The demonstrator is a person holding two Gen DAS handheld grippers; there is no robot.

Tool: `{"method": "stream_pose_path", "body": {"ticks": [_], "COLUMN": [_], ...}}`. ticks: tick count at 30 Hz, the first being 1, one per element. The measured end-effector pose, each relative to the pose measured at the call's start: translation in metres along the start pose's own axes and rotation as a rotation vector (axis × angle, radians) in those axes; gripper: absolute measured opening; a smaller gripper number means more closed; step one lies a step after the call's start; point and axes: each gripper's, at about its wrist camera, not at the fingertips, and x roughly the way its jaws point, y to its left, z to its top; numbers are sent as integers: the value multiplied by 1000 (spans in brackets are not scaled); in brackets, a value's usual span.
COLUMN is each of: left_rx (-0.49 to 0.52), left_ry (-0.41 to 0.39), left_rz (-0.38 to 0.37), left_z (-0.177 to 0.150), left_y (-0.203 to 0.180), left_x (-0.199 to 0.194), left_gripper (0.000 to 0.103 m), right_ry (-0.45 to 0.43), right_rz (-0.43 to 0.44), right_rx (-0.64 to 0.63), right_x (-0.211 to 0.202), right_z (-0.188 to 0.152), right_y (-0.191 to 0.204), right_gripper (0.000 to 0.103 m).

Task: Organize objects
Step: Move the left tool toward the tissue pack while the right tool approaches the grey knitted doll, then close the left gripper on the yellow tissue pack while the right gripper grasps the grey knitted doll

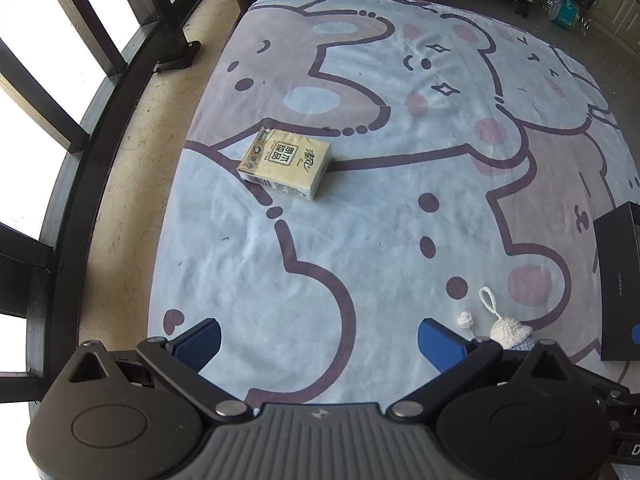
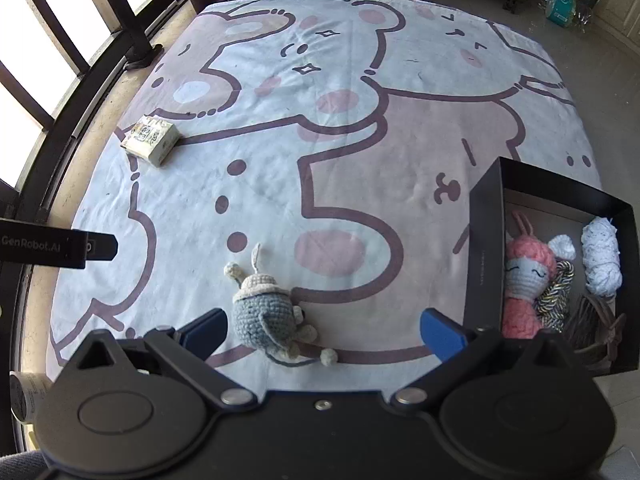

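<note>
holding my right gripper (image 2: 323, 330) low over the blanket (image 2: 360, 152), i have its blue fingers (image 2: 442, 334) spread wide and they pinch nothing. between them, closer to the left finger, lies the grey crochet doll (image 2: 268, 316) on its side, with a cream hat and a small loop on top; i cannot tell if the left finger touches it. to the right, just beside the right finger, stands the black box (image 2: 484, 248), open on top. inside it i see a pink crochet doll (image 2: 524, 276), a white yarn ball (image 2: 602, 260), a braided rope piece (image 2: 554, 300) and a dark wicker basket (image 2: 596, 328). far to the left, near the blanket edge, lies the tissue pack (image 2: 152, 140).

my left gripper (image 1: 318, 340) also has its blue fingers (image 1: 198, 342) spread apart and empty, over a bare part of the blanket. the tissue pack (image 1: 286, 164) lies flat ahead of them, well apart, slightly left of the middle. beside the right finger the cream hat of the grey crochet doll (image 1: 510, 332) shows, partly hidden behind the gripper body. the black box (image 1: 618, 288) is at the right border of this view.

the blanket has cartoon bear drawings and lies on the floor (image 1: 132, 184), next to a dark railing (image 1: 96, 92).
</note>
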Motion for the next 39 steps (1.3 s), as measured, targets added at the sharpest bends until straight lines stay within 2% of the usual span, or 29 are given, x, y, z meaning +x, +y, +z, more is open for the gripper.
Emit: {"method": "stream_pose_path", "body": {"ticks": [8,14,17,30,33,39], "left_rx": [-52,-106,-116,-187,-199,-248], "left_ry": [-109,-164,-188,-225,-225,-264], "left_rz": [14,6,23,49,34,37], "left_z": [17,31,39,65,69,73], "left_y": [10,17,18,19,20,29], "left_x": [15,33,42,79,86,94], "left_gripper": [103,103,103,103,103,101], "right_ry": [16,29,34,112,131,176], "right_rz": [21,112,125,120,95,120], "right_rx": [-20,11,-6,-9,-22,-23], "right_x": [13,20,26,53,57,67], "right_z": [4,12,14,21,21,18], "right_y": [9,14,19,27,30,32], "right_gripper": [103,103,103,103,98,93]}}
